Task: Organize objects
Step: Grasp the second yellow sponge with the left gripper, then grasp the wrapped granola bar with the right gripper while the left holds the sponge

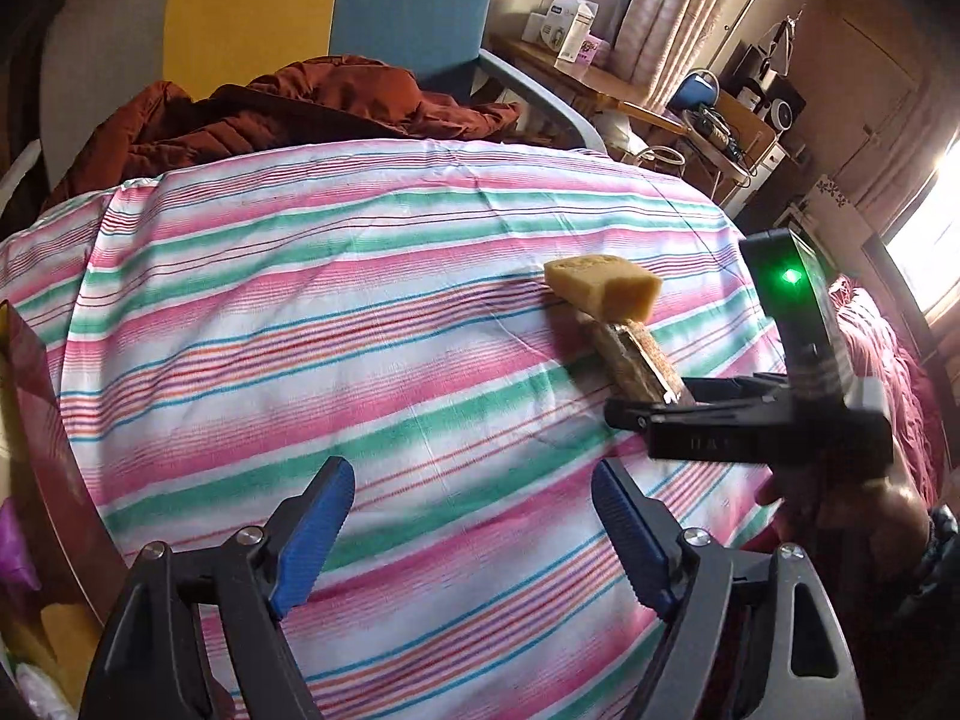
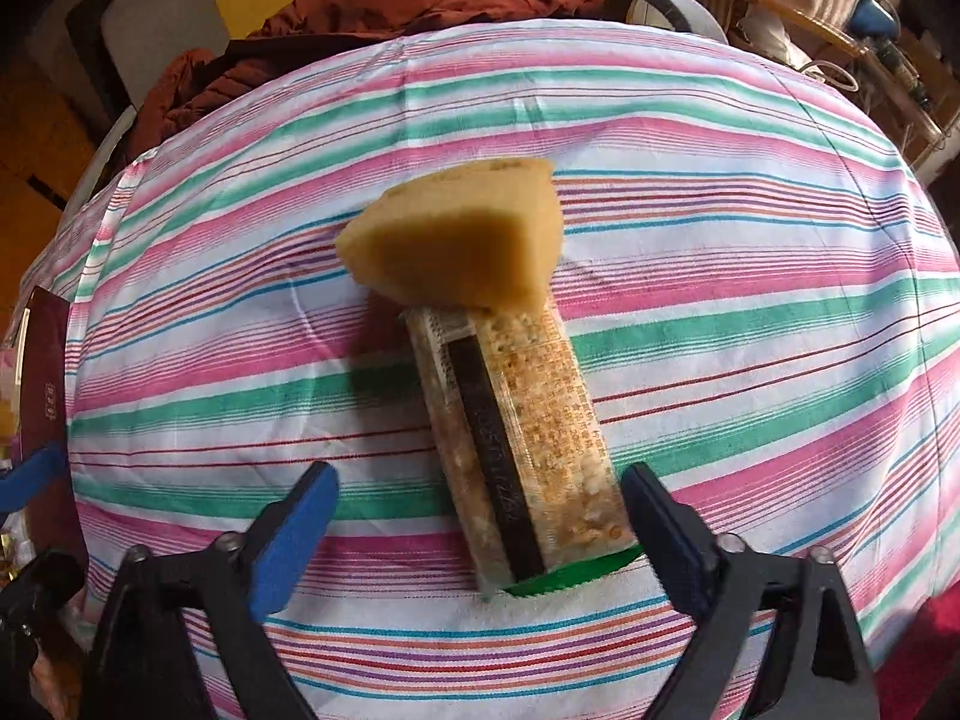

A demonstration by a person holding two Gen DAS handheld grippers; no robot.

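The left hand-held gripper (image 1: 471, 534), seen in the left wrist view, hangs released over the striped cloth (image 1: 300, 300), its blue-padded fingers (image 1: 315, 534) wide apart with nothing between them. Ahead and to the right we see the yellow sponge (image 1: 603, 286) resting across the far end of the clear snack packet (image 1: 639, 366), which lies on the cloth. The right hand-held gripper (image 1: 672, 405) reaches in from the right at the packet's near end; from this view we cannot tell whether it clasps the packet. A rust-red jacket (image 1: 288, 114) is heaped beyond the cloth's far edge, before a yellow and blue chair back (image 1: 336, 0). A dark red box (image 1: 42, 420) stands at the left edge.

In the right wrist view, the right hand-held gripper (image 2: 480, 531) is released: its fingers (image 2: 294, 540) stand apart on either side of the packet's near end, neither pad visibly pressing it. The snack packet (image 2: 522, 444) lies lengthwise on the striped cloth (image 2: 750, 240), a dark band running down its length and a green strip at its near edge. The sponge (image 2: 459, 240) sits on the packet's far end, overhanging both sides. The jacket (image 2: 360, 24) lies past the cloth's far edge, and the dark red box (image 2: 45, 372) shows at the left.
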